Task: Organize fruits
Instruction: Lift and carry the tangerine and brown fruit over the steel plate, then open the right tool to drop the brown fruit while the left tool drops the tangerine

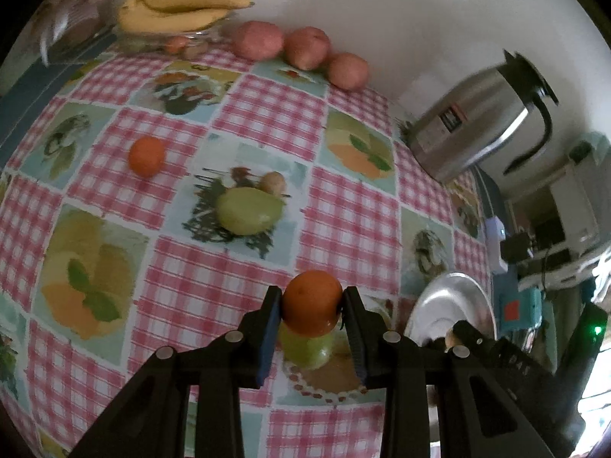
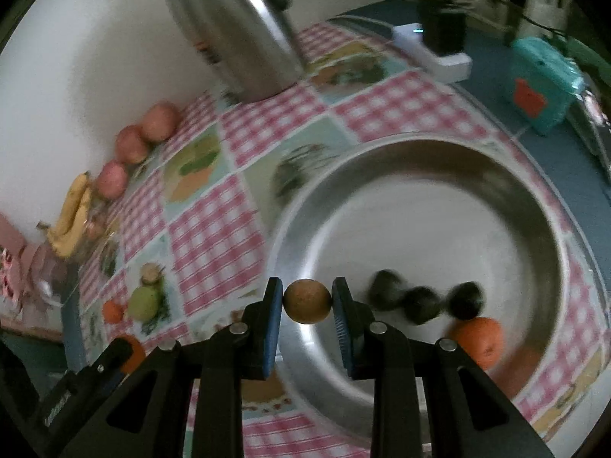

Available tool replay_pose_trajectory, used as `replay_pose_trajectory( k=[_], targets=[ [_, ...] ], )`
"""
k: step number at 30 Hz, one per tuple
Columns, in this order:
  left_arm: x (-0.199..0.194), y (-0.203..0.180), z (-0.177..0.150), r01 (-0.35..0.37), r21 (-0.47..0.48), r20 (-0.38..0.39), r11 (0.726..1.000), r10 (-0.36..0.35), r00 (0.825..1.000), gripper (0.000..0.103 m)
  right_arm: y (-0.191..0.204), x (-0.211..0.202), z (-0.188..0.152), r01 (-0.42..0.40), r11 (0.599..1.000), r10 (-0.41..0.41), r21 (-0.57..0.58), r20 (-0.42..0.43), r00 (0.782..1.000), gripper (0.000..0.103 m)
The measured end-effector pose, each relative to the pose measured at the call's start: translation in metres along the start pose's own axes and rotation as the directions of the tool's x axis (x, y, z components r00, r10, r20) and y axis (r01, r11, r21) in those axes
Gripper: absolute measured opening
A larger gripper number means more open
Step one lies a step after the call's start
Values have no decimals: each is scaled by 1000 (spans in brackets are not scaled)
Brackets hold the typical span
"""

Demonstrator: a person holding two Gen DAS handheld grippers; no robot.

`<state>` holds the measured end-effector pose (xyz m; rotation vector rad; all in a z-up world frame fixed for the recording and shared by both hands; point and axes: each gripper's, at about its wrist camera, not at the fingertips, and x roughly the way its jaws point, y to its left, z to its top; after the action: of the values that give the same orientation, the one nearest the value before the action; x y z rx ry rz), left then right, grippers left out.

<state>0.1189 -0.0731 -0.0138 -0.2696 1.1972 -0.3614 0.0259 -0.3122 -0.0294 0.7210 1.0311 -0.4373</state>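
My left gripper (image 1: 312, 297) is shut on an orange (image 1: 311, 315), held above the checked tablecloth with a green fruit (image 1: 305, 351) right beneath it. My right gripper (image 2: 307, 293) is shut on a small brown round fruit (image 2: 307, 303), hanging over the near-left rim of a steel bowl (image 2: 420, 160). Inside that bowl lie three dark fruits (image 2: 422, 305) and an orange (image 2: 479, 339). Loose on the cloth are another orange (image 1: 146, 155), a green pear-like fruit (image 1: 248, 210) and a small brown fruit (image 1: 273, 182).
Bananas (image 1: 183, 7) rest in a glass dish at the back by the wall, with three reddish fruits (image 1: 307, 46) beside them. A steel jug (image 1: 477, 122) stands behind the bowl. A white device (image 2: 435, 53) and a teal box (image 2: 542, 84) sit past the cloth's far edge.
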Motion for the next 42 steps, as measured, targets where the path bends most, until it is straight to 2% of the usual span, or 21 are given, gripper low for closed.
replay_pose_trajectory(
  k=[6, 11, 23, 29, 34, 42],
  targets=[
    [8, -30, -14, 30, 73, -34, 997, -28, 999, 35, -33, -7, 12, 42, 996, -44, 81, 20, 999, 28],
    [13, -51, -26, 51, 127, -60, 991, -43, 997, 35, -55, -12, 17, 47, 990, -52, 133, 30, 998, 28],
    [35, -94, -52, 120, 248, -119, 961, -92, 989, 35, -77, -19, 21, 44, 981, -56, 190, 57, 997, 28],
    [46, -109, -59, 141, 315, -110, 939, -112, 988, 35, -76, -21, 23, 41, 984, -56, 175, 81, 995, 28],
    [52, -115, -61, 126, 358, -71, 925, -108, 992, 35, -80, -12, 22, 49, 980, -60, 192, 52, 997, 28],
    [57, -117, -63, 137, 378, -61, 915, -123, 991, 35, -83, -4, 22, 47, 978, -56, 203, 39, 998, 28]
  ],
)
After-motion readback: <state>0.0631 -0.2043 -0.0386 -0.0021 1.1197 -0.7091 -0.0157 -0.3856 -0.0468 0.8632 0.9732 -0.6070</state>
